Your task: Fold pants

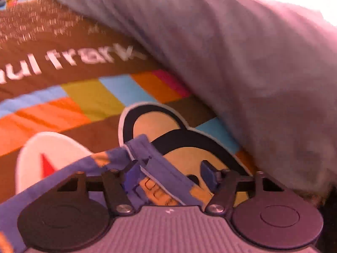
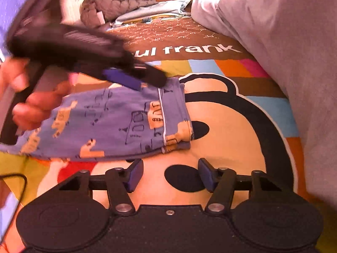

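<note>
The small blue pants [image 2: 118, 126] with orange prints lie folded on the colourful bedspread [image 2: 231, 139], waistband edge to the right. My left gripper [image 1: 170, 175] is open, its jaws wide apart, with the pants' waistband [image 1: 151, 164] lying between and under its fingers. In the right wrist view the left gripper [image 2: 147, 82] hovers over the pants' top edge, held by a hand. My right gripper [image 2: 170, 175] is open and empty, just in front of the pants' near edge.
A large grey pillow [image 2: 284, 42] lies along the right side of the bed; it also shows in the left wrist view [image 1: 242, 52]. A grey quilted garment [image 2: 113, 2] and light blue clothes [image 2: 160, 10] lie at the far end. A black cable [image 2: 19, 181] runs at the left.
</note>
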Demonstrator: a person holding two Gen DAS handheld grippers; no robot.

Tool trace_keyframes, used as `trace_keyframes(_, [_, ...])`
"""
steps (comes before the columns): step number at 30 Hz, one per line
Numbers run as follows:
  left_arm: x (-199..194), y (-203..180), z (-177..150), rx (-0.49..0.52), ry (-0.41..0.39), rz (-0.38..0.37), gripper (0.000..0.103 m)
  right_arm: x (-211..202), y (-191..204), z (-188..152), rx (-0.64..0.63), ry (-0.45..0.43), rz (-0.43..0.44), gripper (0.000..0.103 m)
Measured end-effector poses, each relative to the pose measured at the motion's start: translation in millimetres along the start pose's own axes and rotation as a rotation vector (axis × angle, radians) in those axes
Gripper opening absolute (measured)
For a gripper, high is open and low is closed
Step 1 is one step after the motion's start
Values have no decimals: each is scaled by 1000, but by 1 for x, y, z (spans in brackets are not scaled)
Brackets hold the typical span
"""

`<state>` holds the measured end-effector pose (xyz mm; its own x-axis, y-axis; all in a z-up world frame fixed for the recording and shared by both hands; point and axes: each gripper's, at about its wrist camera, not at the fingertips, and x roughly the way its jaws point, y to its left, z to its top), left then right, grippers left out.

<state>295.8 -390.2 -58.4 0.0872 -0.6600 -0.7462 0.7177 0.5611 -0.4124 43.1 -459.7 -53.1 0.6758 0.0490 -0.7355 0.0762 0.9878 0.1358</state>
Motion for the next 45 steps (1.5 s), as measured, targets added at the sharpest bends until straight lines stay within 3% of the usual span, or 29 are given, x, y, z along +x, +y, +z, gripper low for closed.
trace_keyframes(4, [14,0,10,-94,-17,-22,67,0,-1,1,21,4,-5,59])
trace_keyframes(7, [-3,3,13,-124,-37,-65,69,0,-5,2,71,-1,3,59])
trace_keyframes(10, [-29,5,5,-114,-45,-54,76,0,-13,1,160,-20,21,59])
trace_keyframes(13, [-45,9,-5,-123,-10,-57,77,0,-22,-3,294,-44,58,60])
trace_keyframes(15, [-48,10,-8,-116,26,-47,77,2,-32,-8,442,-61,130,60])
trace_keyframes(19, [-30,17,-1,-165,130,-4,82,11,-45,-13,690,-65,249,60])
trace_keyframes(27, [-29,19,18,-278,131,-11,88,22,-52,-19,966,-164,245,63])
trace_keyframes(30, [-30,11,24,-250,137,10,88,26,-53,-23,1042,-204,211,54])
trace_keyframes(33, [-33,5,27,-241,149,10,88,30,-58,-30,1124,-203,196,30])
trace_keyframes(34, [-31,2,29,-240,155,9,88,31,-60,-33,1142,-194,185,15])
trace_keyframes(37, [-31,-6,34,-242,168,24,88,31,-53,-27,1066,-198,146,13])
trace_keyframes(41, [-26,-18,43,-249,213,91,88,19,-10,0,663,-243,-37,12])
trace_keyframes(45, [-17,-28,48,-238,272,141,88,14,40,14,294,-285,-164,12])
